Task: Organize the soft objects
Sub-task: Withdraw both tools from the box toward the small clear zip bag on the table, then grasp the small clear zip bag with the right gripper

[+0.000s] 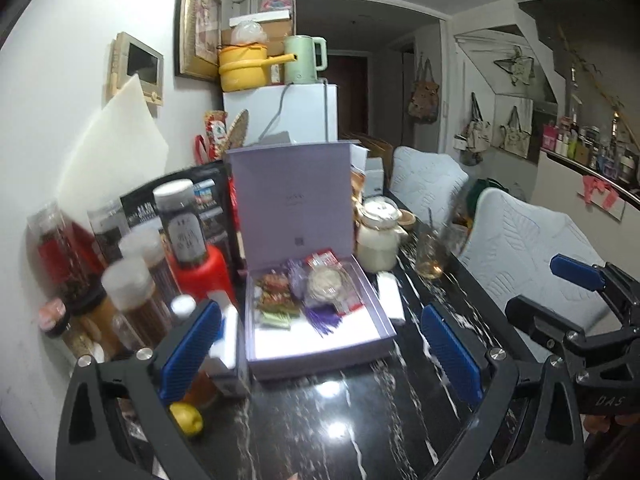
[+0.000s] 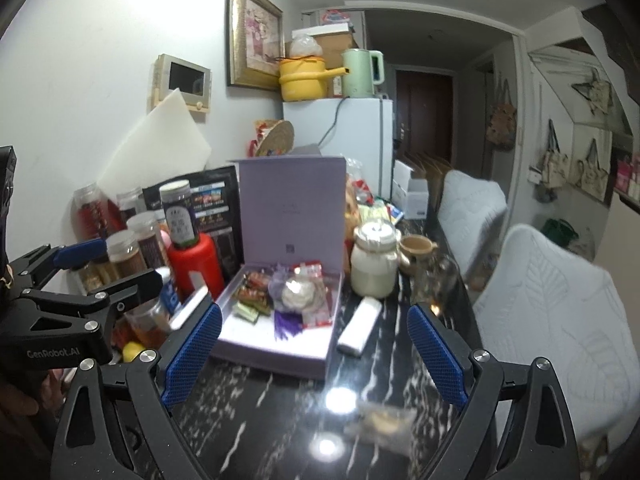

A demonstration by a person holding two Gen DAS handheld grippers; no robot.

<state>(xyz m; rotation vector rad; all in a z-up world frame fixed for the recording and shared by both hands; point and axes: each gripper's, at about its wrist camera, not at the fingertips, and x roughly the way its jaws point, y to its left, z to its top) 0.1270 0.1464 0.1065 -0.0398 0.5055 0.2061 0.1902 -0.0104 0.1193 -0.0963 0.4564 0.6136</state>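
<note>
An open box [image 1: 320,344] sits mid-desk [image 1: 340,420], its lid [image 1: 292,200] upright at the back, with snack packets [image 1: 276,296] and a tassel [image 1: 324,318] inside. Jars [image 1: 128,292] and a bottle [image 1: 184,224] crowd the desk's left edge. A pot [image 1: 378,236] stands right of the box, a glass [image 1: 432,250] beyond it, chairs [image 1: 520,248] along the right edge.

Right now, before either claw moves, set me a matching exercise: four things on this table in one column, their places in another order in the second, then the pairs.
Things:
1. purple tassel
2. white packet
3. lemon
4. cream lidded jar

Places:
A. on the black marble table, just right of the box
B. inside the open lilac box
C. behind the box's right corner, beside a glass
D. at the table's left edge, by the jars

Pairs: 1-B, 2-A, 3-D, 4-C
</note>
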